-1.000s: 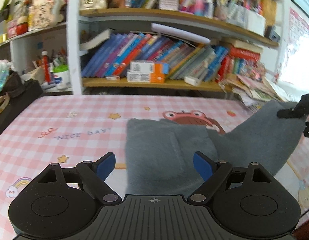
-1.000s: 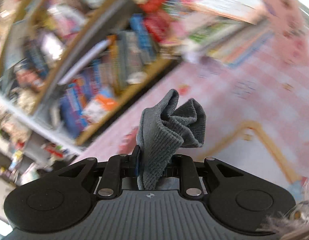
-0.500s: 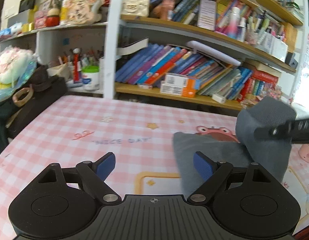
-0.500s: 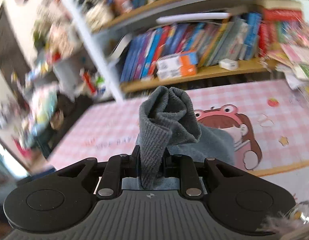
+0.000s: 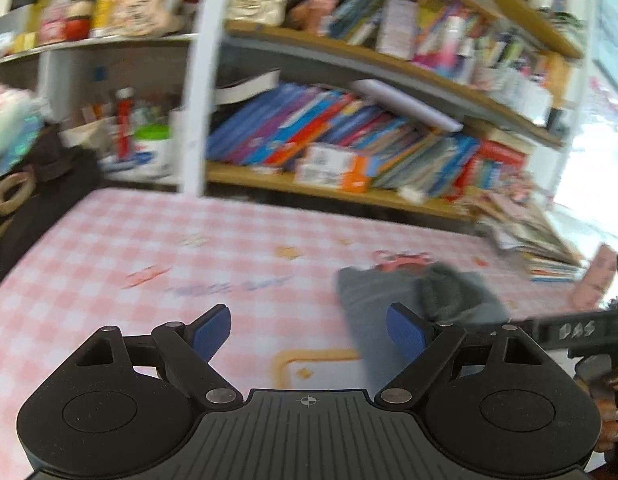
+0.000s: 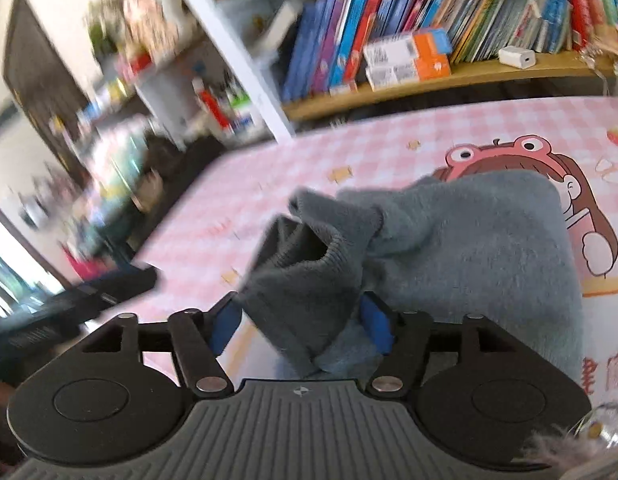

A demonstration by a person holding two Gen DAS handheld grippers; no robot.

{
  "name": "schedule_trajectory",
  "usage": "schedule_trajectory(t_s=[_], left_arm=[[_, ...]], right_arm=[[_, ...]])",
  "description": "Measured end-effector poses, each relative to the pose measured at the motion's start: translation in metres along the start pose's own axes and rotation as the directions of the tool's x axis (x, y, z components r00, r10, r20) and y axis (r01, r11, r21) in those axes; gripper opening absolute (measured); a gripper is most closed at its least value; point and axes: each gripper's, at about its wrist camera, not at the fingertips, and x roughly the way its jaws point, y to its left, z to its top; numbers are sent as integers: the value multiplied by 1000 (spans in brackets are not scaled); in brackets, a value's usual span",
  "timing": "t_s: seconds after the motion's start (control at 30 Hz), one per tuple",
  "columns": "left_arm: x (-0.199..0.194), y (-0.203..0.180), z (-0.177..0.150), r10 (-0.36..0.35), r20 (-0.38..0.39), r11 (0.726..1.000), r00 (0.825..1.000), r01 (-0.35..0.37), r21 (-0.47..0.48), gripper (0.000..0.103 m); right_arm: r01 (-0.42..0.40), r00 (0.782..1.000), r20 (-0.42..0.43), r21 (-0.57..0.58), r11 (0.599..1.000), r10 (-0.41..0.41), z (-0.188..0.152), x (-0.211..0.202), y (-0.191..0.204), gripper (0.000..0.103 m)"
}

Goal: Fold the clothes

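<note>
A: Which step is in hand?

B: A fold is being laid, by the look of it. In the right wrist view the right gripper has its blue pads spread apart with a bunched corner of the grey garment sitting loosely between them; whether the pads touch the cloth cannot be told. The rest of the garment lies on the bench, centre right of the frame, part covering the cartoon print.

A: And the left gripper?

B: The left gripper is open and holds nothing, above the pink checked cloth at lower centre of its own view.

A: What does the next move call for?

B: Probably backing the right gripper off the cuff, then pressing the fold flat.

A: Anything in the way?

B: The bookshelf fills the upper frame behind the bench, well apart. The two grippers are close; they could knock together.
</note>
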Motion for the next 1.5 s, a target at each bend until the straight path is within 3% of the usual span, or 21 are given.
schedule_trajectory(t_s=[0.13,0.2,0.3,0.4,0.5,0.53,0.63,0.67,0.73,0.77,0.83,0.87,0.93,1.0,1.1,1.17,1.33,1.5], left_arm=[[21,-26,4,-147,-7,987,989,147,59,87],[34,-39,4,-184,-28,979,983,186,88,87],[50,-56,5,-171,-63,976,983,178,125,87],[65,-68,6,-130,-105,980,986,144,136,83],[78,-69,4,-113,-160,984,981,133,118,67],[81,-68,2,-109,-176,985,978,130,113,58],[88,-56,-2,-140,-225,987,964,154,49,17],[85,-51,-2,-163,-213,985,963,170,13,16],[61,-37,6,-278,-72,958,958,271,-93,15],[47,-30,10,-332,10,933,943,330,-141,15],[36,-19,15,-320,69,923,945,327,-204,15],[38,-12,14,-283,56,927,957,288,-238,16],[63,6,-4,-190,-102,936,976,149,-319,16],[83,18,-26,-142,-237,932,961,49,-360,26],[77,17,-27,-129,-219,935,967,45,-352,33],[71,15,-23,-84,-192,945,978,17,-327,55],[58,29,-20,-82,-75,905,994,43,-423,66],[72,28,-18,-106,-99,903,989,54,-427,66]], right_arm=[[54,993,98,69,996,-61,4,-33,-14,71],[159,980,104,95,983,-169,3,-43,-25,72],[337,936,69,104,936,-345,1,-49,-37,73],[422,905,15,107,900,-425,-3,-49,-48,73],[434,900,-6,103,895,-436,-5,-49,-52,73],[434,900,-10,102,895,-436,-4,-48,-51,73],[427,904,-20,98,899,-428,-2,-45,-53,73],[424,906,-23,92,901,-424,-1,-43,-53,73],[417,909,-27,78,906,-416,1,-39,-53,73],[412,911,-25,70,909,-411,2,-38,-52,73],[401,916,-21,52,914,-401,4,-36,-50,76],[396,918,-19,43,917,-396,4,-36,-49,76],[391,920,-30,36,920,-390,5,-33,-49,76],[387,922,-42,30,922,-385,5,-30,-49,76],[380,924,-61,20,925,-378,5,-26,-49,76],[374,926,-71,17,927,-372,5,-23,-49,76],[363,929,-80,16,932,-361,5,-21,-49,76],[358,931,-87,21,934,-355,5,-19,-51,76]])
